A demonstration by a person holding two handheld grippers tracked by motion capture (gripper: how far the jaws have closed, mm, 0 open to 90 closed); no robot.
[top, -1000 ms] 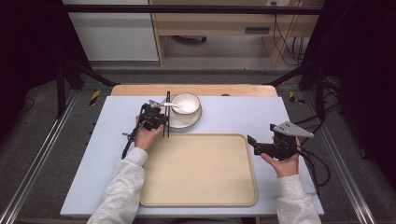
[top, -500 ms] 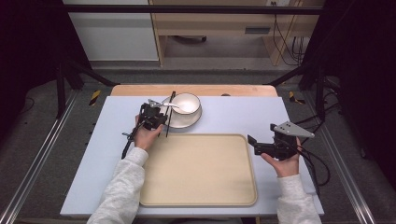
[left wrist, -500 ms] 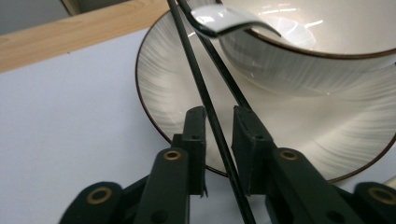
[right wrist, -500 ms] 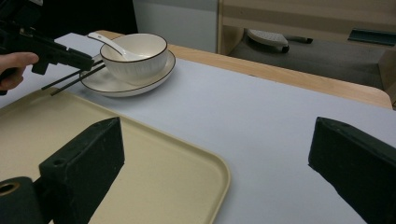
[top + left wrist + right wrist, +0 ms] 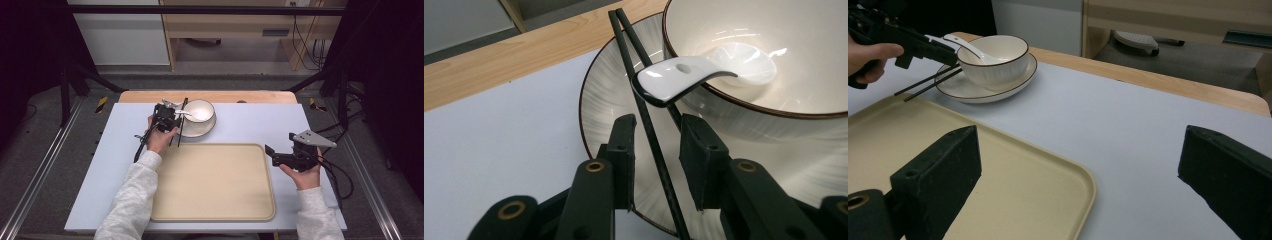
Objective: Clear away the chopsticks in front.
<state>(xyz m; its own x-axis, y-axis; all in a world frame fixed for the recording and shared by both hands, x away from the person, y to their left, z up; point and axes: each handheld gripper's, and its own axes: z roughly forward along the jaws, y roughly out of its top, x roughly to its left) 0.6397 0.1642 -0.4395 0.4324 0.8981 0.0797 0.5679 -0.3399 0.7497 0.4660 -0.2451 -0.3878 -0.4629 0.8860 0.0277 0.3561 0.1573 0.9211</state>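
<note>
Two chopsticks (image 5: 651,130) lie loose between the left hand-held gripper's (image 5: 656,145) just-opening jaws, under the spoon (image 5: 679,80)

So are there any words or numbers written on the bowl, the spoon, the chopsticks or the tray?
None can be read: the bowl, plate, white spoon, black chopsticks and beige tray are all plain.
The left gripper and right gripper carry no readable label either.

Bowl (image 5: 993,59) with spoon (image 5: 968,47) on plate (image 5: 1013,80); chopsticks (image 5: 928,82) beside beige tray (image 5: 1013,180).
</note>
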